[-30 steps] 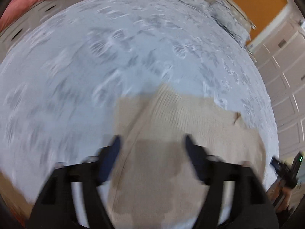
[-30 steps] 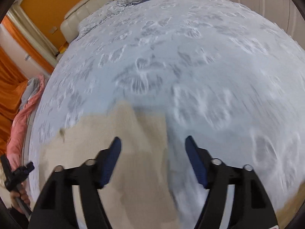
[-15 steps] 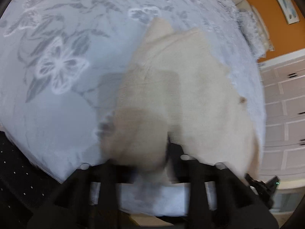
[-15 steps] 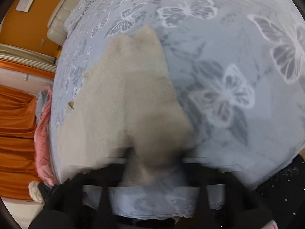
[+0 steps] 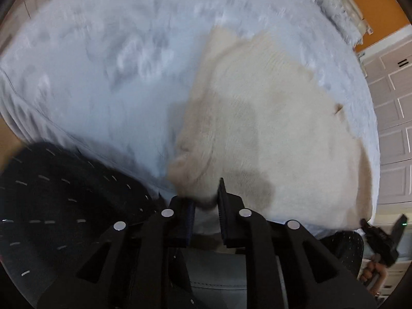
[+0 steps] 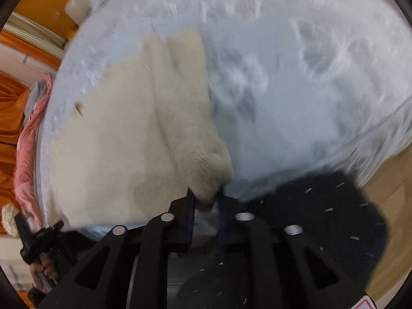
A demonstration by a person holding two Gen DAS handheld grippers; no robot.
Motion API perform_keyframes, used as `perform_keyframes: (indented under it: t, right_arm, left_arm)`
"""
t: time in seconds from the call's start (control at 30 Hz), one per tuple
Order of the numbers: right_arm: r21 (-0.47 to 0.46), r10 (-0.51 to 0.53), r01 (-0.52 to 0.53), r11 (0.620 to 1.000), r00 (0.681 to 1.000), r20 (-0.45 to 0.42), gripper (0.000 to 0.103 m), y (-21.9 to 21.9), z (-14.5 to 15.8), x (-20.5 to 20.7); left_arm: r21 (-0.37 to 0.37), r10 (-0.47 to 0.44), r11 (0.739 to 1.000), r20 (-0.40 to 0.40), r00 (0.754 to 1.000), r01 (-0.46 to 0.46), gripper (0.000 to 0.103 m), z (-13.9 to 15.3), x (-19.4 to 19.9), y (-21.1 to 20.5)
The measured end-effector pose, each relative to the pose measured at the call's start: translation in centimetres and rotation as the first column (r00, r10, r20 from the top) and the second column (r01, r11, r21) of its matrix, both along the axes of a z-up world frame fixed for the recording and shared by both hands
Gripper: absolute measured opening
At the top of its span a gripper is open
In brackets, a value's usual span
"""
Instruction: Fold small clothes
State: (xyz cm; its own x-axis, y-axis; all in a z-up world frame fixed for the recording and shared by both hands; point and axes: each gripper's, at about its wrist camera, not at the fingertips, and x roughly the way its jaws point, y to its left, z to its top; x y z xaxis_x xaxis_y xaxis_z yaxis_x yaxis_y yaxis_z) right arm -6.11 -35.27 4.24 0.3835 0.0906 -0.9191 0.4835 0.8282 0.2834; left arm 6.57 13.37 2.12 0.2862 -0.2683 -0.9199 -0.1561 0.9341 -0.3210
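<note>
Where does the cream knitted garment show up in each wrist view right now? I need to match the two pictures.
Left wrist view: the cream knitted garment fills centre to right, near corner pinched in the left gripper.
Right wrist view: the garment fills centre to left, near corner pinched in the right gripper.
Shared landmark: the pale blue butterfly-print bedspread beneath it.

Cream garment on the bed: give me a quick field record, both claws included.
garment: cream knit garment, spread on the pale blue butterfly-print bedspread
left claw: shut on a bunched near corner of the garment
right claw: pads pinch the other near corner; jaws have just been easing open slightly, cloth between them
fold: not made yet; both views motion-blurred
nearby: dark dotted fabric at bed edge
</note>
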Motion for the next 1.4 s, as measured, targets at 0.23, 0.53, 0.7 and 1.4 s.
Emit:
perform_keyframes:
  t: [0.23,0.53,0.7,1.4]
  right_arm:
    - [-0.132,0.124,-0.105,0.986,0.982,0.143,0.068,0.3,3.0,8.0]
    - [-0.054,0.173,-0.169,0.984,0.983,0.064,0.008,0.8,-2.6,17.3]
    - [-0.085,0.054,-0.045,0.995,0.993,0.101,0.007,-3.5,-2.4,16.0]
    - [0.009,0.485,-0.486,0.874,0.873,0.059,0.013,19.1,-4.1,10.9]
  left_arm:
    - [0.223,-0.123,0.973,0.263,0.957,0.064,0.059,6.1,6.5,-5.0]
    - [0.261,-0.127,0.960,0.090,0.988,0.099,0.036,-2.7,14.8,-7.9]
    - [0.306,-0.183,0.941,0.094,0.979,0.147,0.038,-3.6,14.7,-8.2]
    - [0.285,-0.269,0.926,0.034,0.962,0.249,0.038,-2.4,5.5,-13.9]
